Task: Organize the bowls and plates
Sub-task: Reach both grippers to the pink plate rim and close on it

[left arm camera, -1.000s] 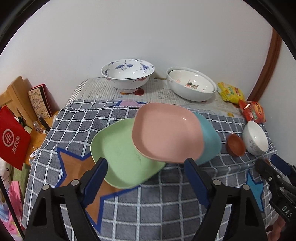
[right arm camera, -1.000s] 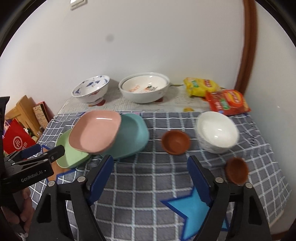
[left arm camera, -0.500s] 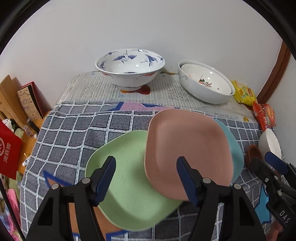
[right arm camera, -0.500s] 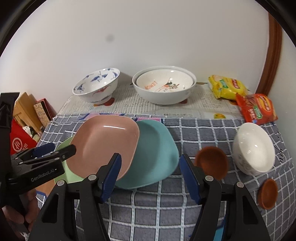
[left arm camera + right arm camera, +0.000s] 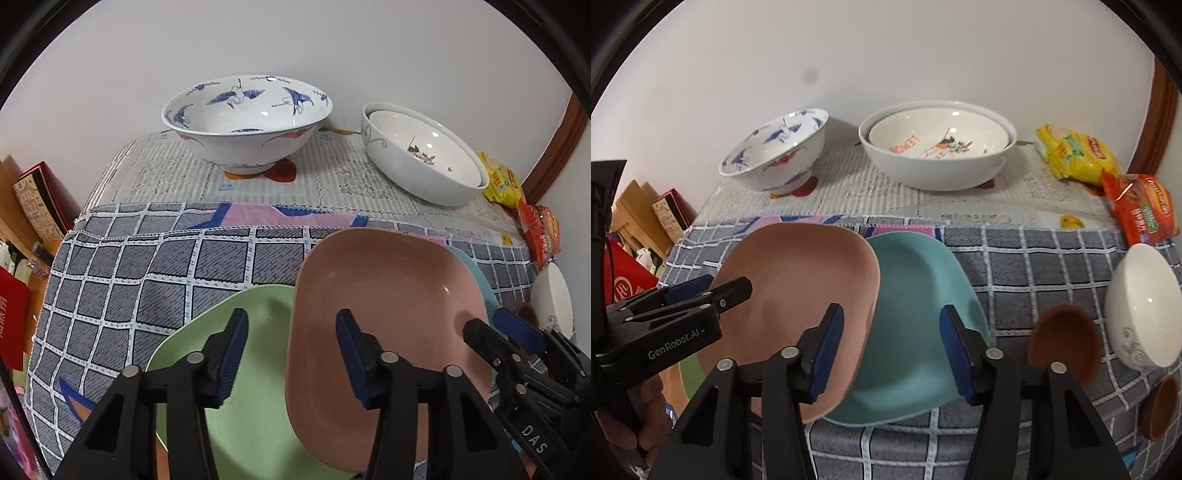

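- Left gripper — jaws apart, straddling the left rim of the pink plate, which overlaps the green plate below.
- Right gripper, jaws apart and empty, straddles the pink–teal plate seam.
- Left looks nearer the pink rim.

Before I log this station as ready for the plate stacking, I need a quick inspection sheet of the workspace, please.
Surface: checked grey cloth in front, newspaper behind.
Job's things: pink plate overlaps green plate and teal plate; crane bowl; nested white bowls; small white bowl; two brown saucers.
Clutter: yellow packet, red packet.
Grippers: left gripper open over the green and pink plates; right gripper open over the pink and teal plates.
Cables: nothing seen.
Surroundings: white wall, books at left.
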The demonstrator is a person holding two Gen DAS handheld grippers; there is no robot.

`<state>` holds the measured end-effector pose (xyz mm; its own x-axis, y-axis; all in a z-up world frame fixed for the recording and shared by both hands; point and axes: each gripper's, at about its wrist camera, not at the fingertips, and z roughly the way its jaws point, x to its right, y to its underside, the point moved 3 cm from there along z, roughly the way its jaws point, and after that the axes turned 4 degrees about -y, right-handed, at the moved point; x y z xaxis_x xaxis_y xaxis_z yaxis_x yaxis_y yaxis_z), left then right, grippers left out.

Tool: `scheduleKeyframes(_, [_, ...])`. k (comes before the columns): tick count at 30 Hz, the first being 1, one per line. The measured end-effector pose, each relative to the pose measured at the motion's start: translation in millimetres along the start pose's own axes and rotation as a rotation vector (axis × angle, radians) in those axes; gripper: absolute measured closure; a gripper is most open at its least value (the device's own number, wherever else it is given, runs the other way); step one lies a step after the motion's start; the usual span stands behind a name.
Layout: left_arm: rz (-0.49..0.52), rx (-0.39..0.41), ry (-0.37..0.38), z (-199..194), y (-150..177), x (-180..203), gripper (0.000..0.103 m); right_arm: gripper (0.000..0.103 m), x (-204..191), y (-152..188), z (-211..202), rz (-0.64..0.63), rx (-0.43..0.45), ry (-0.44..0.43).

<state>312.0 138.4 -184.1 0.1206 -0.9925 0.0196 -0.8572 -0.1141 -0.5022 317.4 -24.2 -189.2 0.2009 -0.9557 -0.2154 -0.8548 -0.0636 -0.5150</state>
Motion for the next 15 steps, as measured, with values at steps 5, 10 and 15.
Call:
scheduleKeyframes(5, [-0.005,-0.022,0.046,3.9,0.7,3.0,0.090,0.092,-6.4,-0.1,14.3,-0.019,-0.047,-0.048])
scheduleKeyframes(10, [0.002,0.011,0.044,-15.8,3.9,7.7,0.093,0.096,-2.9,1.0,10.8,-0.006,-0.041,-0.045])
scheduleKeyframes(15, [-0.006,0.043,0.056,-43.3,9.6,13.4,0.093,0.096,-1.1,3.1,-17.2,0.001,0.000,-0.041])
